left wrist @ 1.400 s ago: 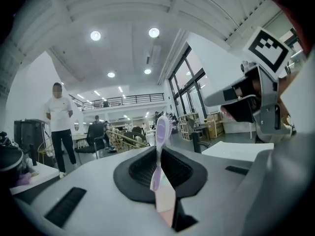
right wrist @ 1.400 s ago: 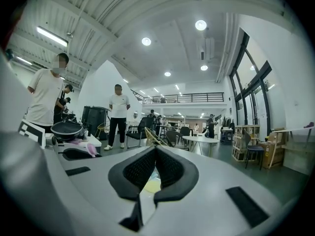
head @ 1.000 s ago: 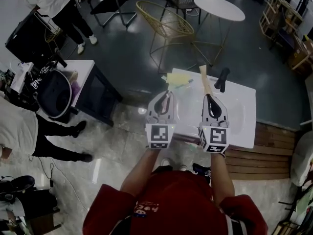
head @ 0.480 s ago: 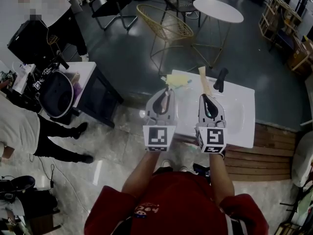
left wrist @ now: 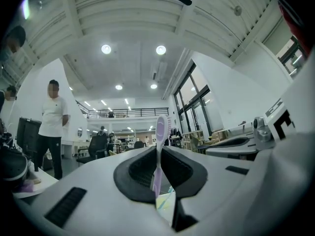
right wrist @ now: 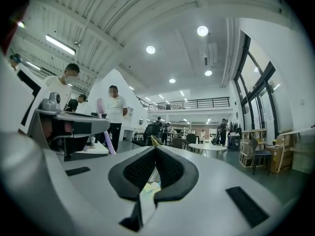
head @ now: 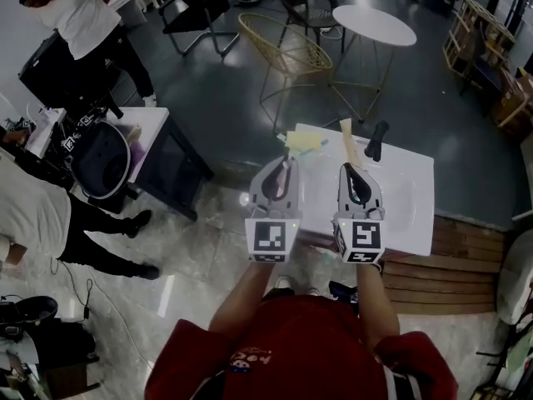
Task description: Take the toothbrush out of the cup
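My left gripper [head: 283, 167] is shut on a lilac toothbrush [left wrist: 158, 154]. The brush stands upright between the pads, its head [left wrist: 161, 126] above the jaws. It hangs over the near left part of the white washbasin top [head: 416, 192]. My right gripper [head: 355, 169] is beside it over the basin, jaws together with nothing seen between them [right wrist: 155, 149]. From the right gripper view the toothbrush [right wrist: 105, 127] sticks up out of the left gripper. A pale yellow item [head: 301, 140] lies at the basin's far left. I cannot make out a cup.
A wooden handle [head: 348, 138] and a black handle [head: 376, 138] stand at the basin's far edge. Beyond are a yellow wire chair [head: 287, 52] and a round white table [head: 375, 25]. A small white table with a black round object [head: 100, 161] and people stand to the left.
Both grippers have stayed almost where they were, with the toothbrush still in the left one. The person at the far left has shifted a little.
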Demonstrator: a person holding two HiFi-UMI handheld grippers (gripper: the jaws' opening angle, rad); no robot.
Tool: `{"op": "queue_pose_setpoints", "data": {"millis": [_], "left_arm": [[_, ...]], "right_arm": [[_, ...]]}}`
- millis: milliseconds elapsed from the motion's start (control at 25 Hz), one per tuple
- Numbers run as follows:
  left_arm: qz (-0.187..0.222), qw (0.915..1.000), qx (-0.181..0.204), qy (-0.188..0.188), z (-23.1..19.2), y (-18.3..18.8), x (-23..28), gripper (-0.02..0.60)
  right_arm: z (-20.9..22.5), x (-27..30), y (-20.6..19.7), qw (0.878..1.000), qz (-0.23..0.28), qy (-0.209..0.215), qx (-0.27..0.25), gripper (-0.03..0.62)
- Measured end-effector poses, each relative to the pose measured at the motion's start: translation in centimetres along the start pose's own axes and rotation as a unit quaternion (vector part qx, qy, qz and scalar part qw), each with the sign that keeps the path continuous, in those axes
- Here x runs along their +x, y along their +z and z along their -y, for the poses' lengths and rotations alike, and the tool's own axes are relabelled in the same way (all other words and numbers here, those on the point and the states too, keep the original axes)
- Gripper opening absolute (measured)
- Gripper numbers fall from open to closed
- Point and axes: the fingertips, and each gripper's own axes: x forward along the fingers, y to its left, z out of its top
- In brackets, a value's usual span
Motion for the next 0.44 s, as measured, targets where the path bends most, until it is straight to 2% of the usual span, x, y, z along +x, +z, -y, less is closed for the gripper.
{"op": "queue_pose_setpoints", "data": {"millis": [240, 440], "left_arm": [[-0.012, 0.9998, 0.012, 0.004, 0.1, -0.6, -0.3, 0.049], [-0.023, 0.9997, 0.003, 0.007, 0.0, -1.2, -0.6, 0.049]], "right_arm": [[0.0, -0.2, 0.7, 1.000, 0.002, 0.001, -0.002, 0.028], [-0.1, -0.2, 1.1, 1.000, 0.004, 0.003, -0.003, 0.028]]}}
